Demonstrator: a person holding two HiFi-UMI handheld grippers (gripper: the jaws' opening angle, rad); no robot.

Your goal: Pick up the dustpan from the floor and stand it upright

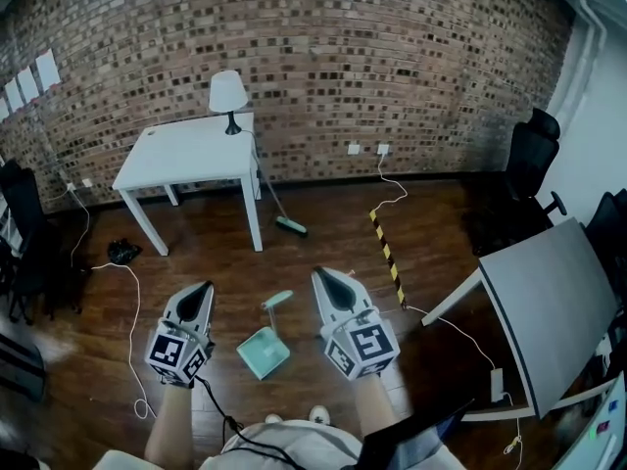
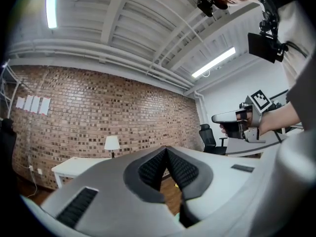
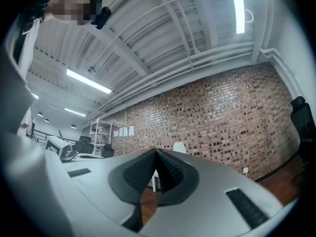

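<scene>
Head view: red-brown brick wall [image 1: 323, 67] straight ahead of both my grippers, white rectangular table [image 1: 191, 150] out beyond my left gripper [image 1: 203, 287]. It and my right gripper [image 1: 319, 274] have jaws pressed together, gripping nothing. Mint-green plastic dustpan [image 1: 265, 349] lies flat on the dark wooden floor [image 1: 333, 248], below and between them.

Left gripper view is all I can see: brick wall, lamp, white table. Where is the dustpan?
Observer: The head view shows the teal dustpan lying on the wooden floor, between the left gripper and the right gripper.
Visitor: Is either one holding it?
Observer: No. In the right gripper view its fingers are shut with nothing between them.
Visitor: Is there a broom too?
Observer: Yes, a broom leans at the right edge of the white table, its head on the floor.
</scene>
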